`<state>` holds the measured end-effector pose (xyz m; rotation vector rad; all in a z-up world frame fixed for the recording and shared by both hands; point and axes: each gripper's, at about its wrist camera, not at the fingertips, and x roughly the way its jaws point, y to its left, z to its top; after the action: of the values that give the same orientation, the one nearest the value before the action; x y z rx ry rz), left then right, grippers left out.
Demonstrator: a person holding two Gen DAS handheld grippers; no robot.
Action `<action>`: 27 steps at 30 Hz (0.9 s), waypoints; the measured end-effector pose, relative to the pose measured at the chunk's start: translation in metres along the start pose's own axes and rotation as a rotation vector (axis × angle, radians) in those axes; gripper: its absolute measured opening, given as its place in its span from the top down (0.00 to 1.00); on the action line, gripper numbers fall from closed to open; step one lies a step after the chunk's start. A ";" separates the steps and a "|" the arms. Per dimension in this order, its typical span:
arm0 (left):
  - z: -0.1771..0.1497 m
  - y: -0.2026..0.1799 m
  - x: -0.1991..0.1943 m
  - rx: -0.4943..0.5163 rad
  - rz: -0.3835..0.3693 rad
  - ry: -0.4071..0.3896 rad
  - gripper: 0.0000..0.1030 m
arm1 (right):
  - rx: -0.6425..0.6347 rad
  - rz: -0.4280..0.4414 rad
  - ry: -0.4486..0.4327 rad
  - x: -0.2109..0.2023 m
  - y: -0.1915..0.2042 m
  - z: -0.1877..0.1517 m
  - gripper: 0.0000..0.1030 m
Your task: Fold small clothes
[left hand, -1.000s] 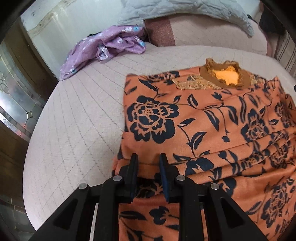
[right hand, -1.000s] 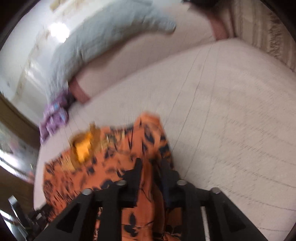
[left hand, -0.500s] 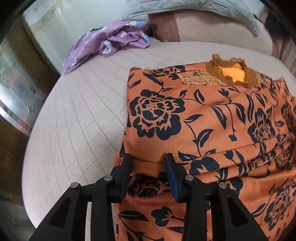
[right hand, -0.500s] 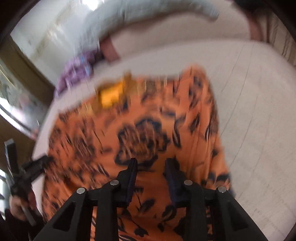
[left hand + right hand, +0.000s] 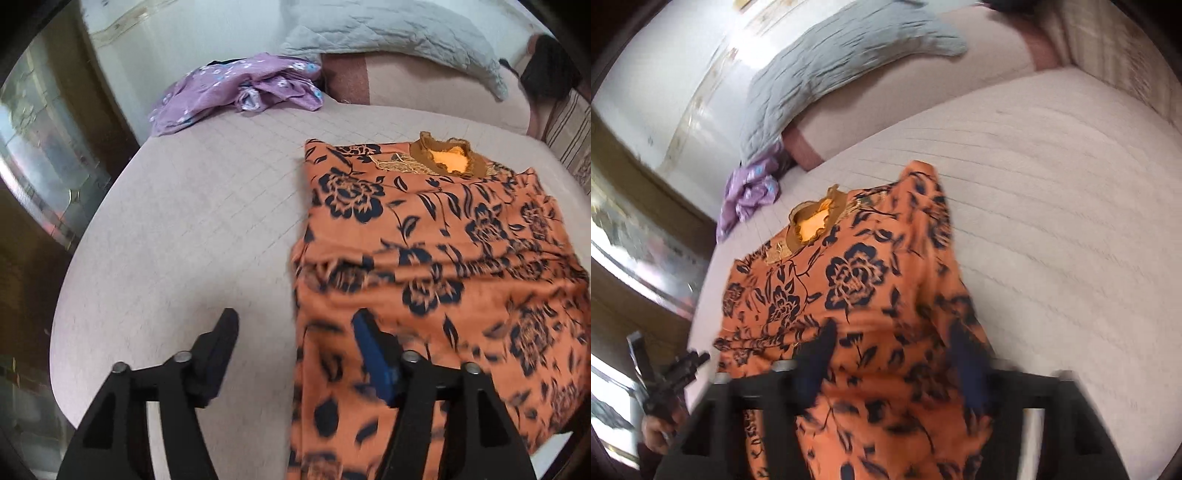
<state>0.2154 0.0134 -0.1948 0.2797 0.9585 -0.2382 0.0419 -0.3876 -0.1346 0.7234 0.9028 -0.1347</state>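
**Orange floral garment on bed, both grippers released**

Left gripper (image 5: pixel 293 334): jaws apart, just been opening; one finger over bare bedcover, the other over the garment's left edge; nothing pinched between them. Right gripper (image 5: pixel 892 345): jaws apart, just been opening, above the garment's lower half, cloth not gripped; view blurred. Orange garment (image 5: pixel 424 236) with dark flowers: lies on the pale quilted bed (image 5: pixel 192 206), sides folded in, brown collar (image 5: pixel 445 155) at the far end. Purple floral cloth (image 5: pixel 240 88): crumpled, far left. Grey quilt (image 5: pixel 391 29): over the headboard beyond
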 end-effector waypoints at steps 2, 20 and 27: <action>-0.013 0.007 -0.011 -0.021 -0.029 0.010 0.26 | 0.028 0.003 0.007 -0.015 -0.011 -0.011 0.31; -0.102 0.015 -0.011 -0.158 -0.233 0.276 0.63 | 0.040 -0.118 0.176 -0.035 -0.044 -0.095 0.31; -0.120 0.023 -0.008 -0.251 -0.221 0.345 0.61 | -0.037 -0.207 0.224 -0.020 -0.029 -0.114 0.42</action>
<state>0.1259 0.0762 -0.2508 -0.0194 1.3501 -0.2731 -0.0587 -0.3422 -0.1803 0.6175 1.1916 -0.2224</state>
